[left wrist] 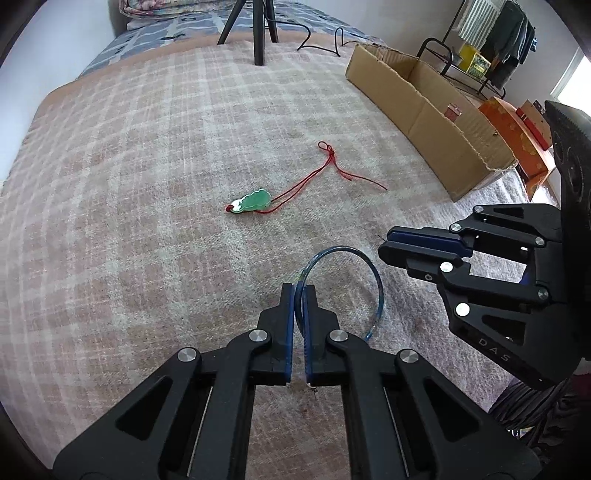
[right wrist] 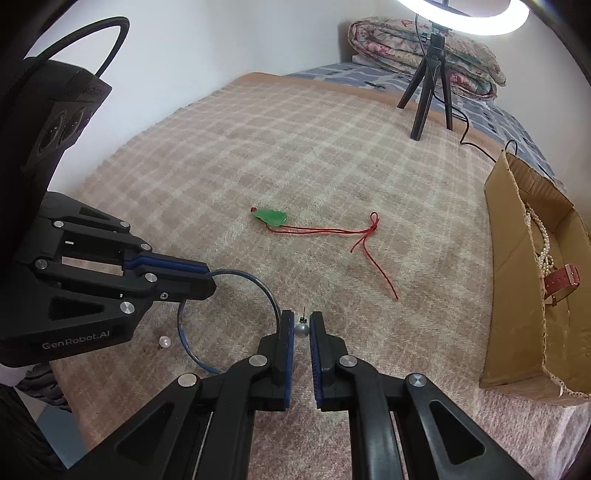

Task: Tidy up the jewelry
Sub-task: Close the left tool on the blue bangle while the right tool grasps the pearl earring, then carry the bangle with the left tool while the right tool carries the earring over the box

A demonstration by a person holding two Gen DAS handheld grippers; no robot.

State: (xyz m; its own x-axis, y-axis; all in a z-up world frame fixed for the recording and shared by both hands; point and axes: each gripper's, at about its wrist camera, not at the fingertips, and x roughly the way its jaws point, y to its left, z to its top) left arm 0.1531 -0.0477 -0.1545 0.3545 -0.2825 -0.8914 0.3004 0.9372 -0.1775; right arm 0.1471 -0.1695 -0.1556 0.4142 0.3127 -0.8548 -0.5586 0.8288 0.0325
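L gripper (left wrist: 299,291) pinching blue hoop (left wrist: 373,266), R gripper (right wrist: 302,321) pinching silver bead (right wrist: 301,329), hoop end hidden

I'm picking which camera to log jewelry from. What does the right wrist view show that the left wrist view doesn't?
Only the right wrist view shows the pearl necklace and pink watch inside the cardboard box, and a loose pearl. Only the left wrist view shows the clothes rack. Both show the green pendant, the blue bangle and both grippers.

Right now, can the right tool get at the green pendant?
Probably not yet: the right tool is shut on a small silver bead. Otherwise the blanket up to the green pendant lies bare.
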